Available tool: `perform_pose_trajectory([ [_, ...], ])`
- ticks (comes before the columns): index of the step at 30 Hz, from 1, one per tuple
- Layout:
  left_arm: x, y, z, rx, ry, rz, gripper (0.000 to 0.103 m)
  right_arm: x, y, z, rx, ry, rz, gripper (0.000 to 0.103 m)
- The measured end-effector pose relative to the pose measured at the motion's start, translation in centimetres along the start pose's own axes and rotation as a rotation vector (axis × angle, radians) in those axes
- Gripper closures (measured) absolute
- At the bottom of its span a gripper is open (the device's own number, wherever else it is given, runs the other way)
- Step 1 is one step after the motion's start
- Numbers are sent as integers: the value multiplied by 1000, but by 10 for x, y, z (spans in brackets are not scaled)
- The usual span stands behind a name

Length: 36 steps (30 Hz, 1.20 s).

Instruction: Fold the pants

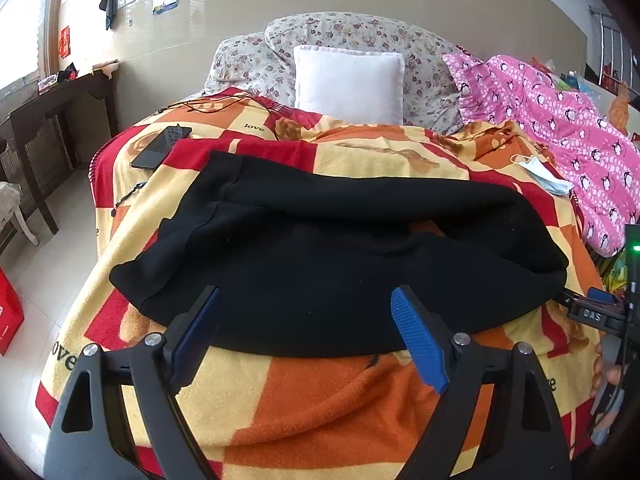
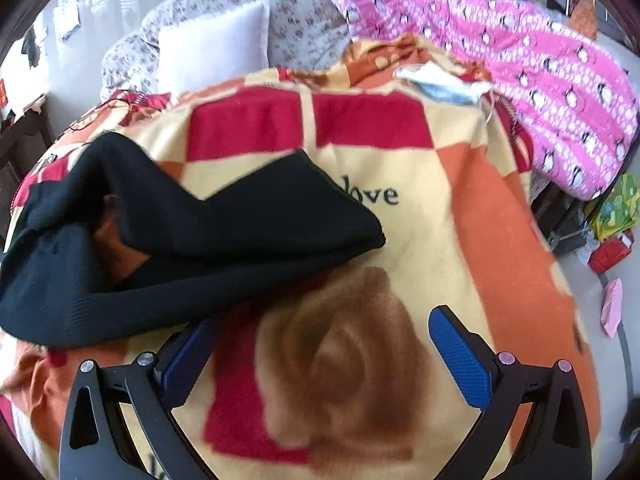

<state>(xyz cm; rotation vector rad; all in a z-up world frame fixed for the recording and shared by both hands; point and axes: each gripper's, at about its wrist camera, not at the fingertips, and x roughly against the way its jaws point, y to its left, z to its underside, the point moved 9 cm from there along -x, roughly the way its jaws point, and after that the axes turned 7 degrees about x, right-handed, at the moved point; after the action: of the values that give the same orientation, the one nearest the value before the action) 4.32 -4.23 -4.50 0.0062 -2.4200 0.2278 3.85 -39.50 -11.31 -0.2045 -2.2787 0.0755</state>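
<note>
Bedding fills most of what we see: a checked red, orange and yellow blanket [image 1: 320, 400] covers the bed, with a pink penguin-print quilt [image 1: 568, 136] heaped along its right side and a white pillow [image 1: 348, 80] propped against floral cushions at the head. Across the middle of the blanket lie the black pants [image 1: 320, 264], spread crosswise and lumpy; the legs look laid one over the other, with a gap between layers where the blanket shows through. We judge the folding to be at an early stage: perhaps one lengthwise fold is made, edges are not squared, and the shortening folds remain. Our left gripper [image 1: 306, 300] hovers over the near edge of the pants, jaws wide apart, holding nothing. Our right gripper [image 2: 324, 328] hangs beside the pants' right end, jaws likewise spread and empty. Smaller items: a dark phone [image 1: 160, 148] at far left, a blue face mask [image 1: 544, 176] at right.
</note>
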Motion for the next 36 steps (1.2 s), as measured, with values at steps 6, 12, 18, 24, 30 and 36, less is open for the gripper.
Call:
perform_pose_trajectory([
  [6,0,0,2,12,7,3,17,33,22,-9,35,-65,-41,1],
  [12,-1,1,3,18,8,2,17,41,55,-16,92,-92,-116,1],
  [18,-5,5,4,20,16,-10,17,43,80,-20,129,-97,-145,1],
  [24,-11,11,5,30,26,-23,17,48,100,-22,142,-118,-215,1],
  [30,-15,15,6,37,34,-31,17,46,111,-24,162,-104,-234,1],
  [36,-18,18,7,43,41,-35,17,43,118,-26,177,-92,-239,1],
])
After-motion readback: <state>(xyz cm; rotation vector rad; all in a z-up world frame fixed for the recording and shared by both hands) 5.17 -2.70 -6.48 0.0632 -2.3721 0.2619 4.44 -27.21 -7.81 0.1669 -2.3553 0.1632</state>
